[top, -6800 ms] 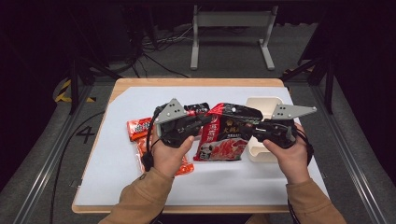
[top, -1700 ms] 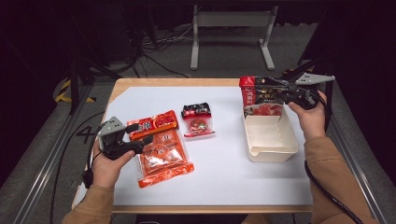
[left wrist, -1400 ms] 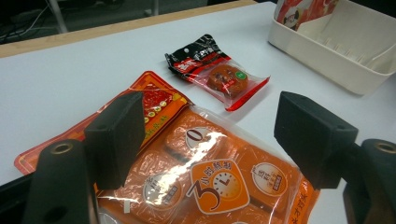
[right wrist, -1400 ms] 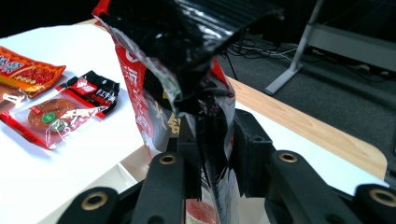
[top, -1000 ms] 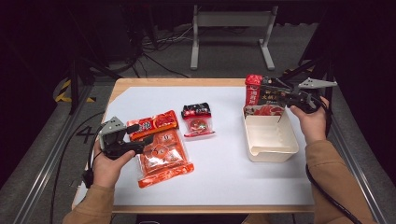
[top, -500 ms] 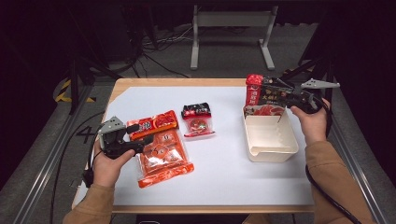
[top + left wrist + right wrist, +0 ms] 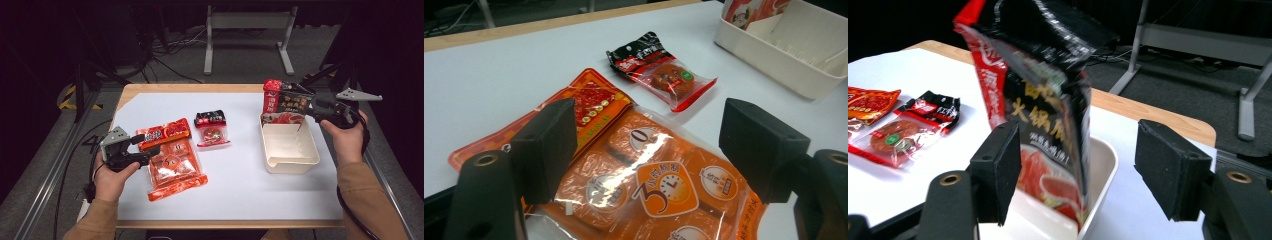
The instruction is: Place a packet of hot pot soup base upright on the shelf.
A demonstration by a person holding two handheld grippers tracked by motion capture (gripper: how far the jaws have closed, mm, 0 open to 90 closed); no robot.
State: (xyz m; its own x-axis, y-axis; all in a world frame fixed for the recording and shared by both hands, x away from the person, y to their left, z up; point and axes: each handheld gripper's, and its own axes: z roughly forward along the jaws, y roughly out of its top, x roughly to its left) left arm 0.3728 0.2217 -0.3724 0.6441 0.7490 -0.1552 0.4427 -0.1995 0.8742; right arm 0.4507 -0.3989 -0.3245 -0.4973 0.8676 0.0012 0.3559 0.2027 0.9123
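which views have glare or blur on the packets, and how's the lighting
Left gripper view: white glare streaks on the orange packet, jaws soft. Right gripper view: the upright black and red pouch is blurred at its top. High view: white table sheet brightly lit, surroundings nearly black.

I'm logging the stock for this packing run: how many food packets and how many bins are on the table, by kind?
Orange packets: 2
Small black-and-red packet: 1
Tall black-and-red pouch, standing in the bin: 1
White bin: 1
Total: 5
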